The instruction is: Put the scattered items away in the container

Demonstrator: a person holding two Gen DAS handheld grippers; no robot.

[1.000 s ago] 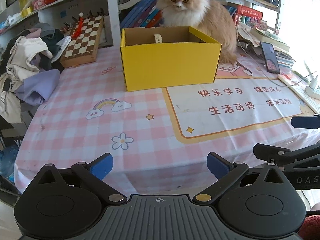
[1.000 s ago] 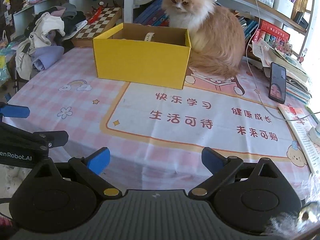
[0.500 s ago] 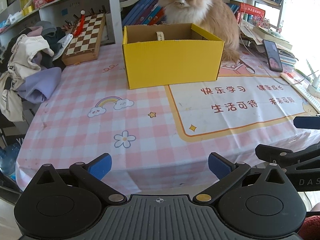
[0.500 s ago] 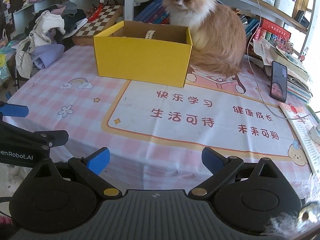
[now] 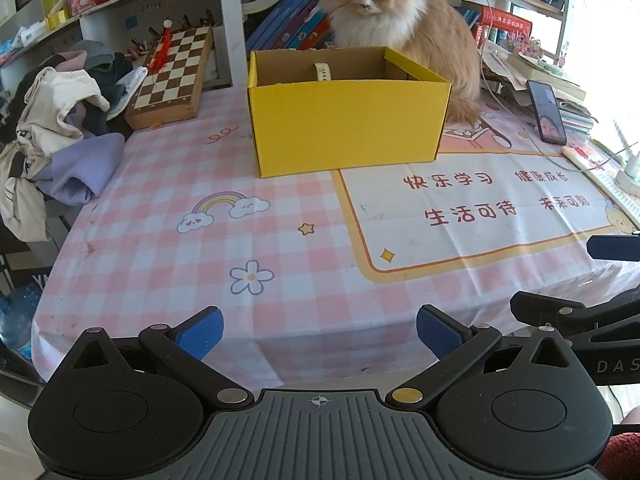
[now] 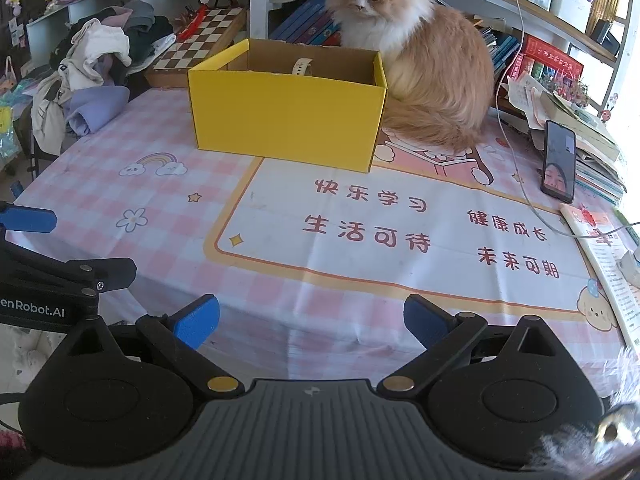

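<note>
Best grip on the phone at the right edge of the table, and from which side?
Take the phone across its long side edges, near mid-length, coming from above. It looks to be lying screen-up, so only the narrow sides give the right gripper opposing faces. A white cable runs close along its left side, so stay clear of it.

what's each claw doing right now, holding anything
Left claw: open, holding nothing.
Right claw: open, holding nothing.
</note>
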